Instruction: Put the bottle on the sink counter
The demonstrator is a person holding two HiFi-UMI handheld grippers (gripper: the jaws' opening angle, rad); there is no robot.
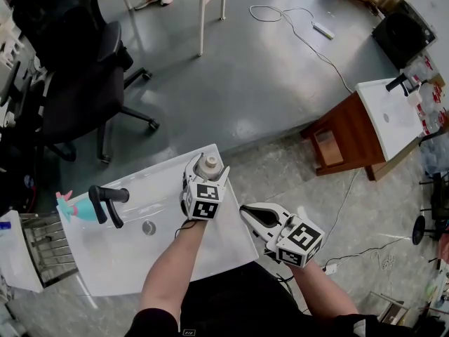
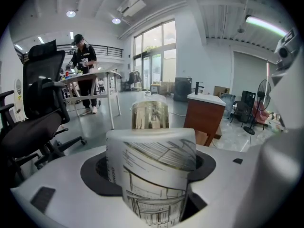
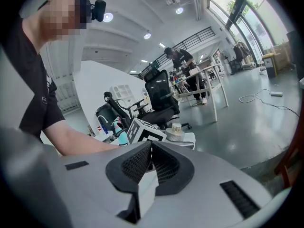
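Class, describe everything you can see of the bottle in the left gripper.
The bottle is round and white with dark sketch-like line drawings, topped by a shiny gold-coloured cap. It stands upright, clamped in the jaws of the left gripper, over the far corner of the sink counter. Whether its base touches the counter is hidden.

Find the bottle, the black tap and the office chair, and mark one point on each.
bottle (image 2: 151, 175): left gripper view, on its printed white body.
black tap (image 1: 110, 194): head view, on its upper bar.
office chair (image 1: 74, 102): head view, on its seat.

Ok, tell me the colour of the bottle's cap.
Shiny gold cap on the bottle, clearest in the left gripper view.
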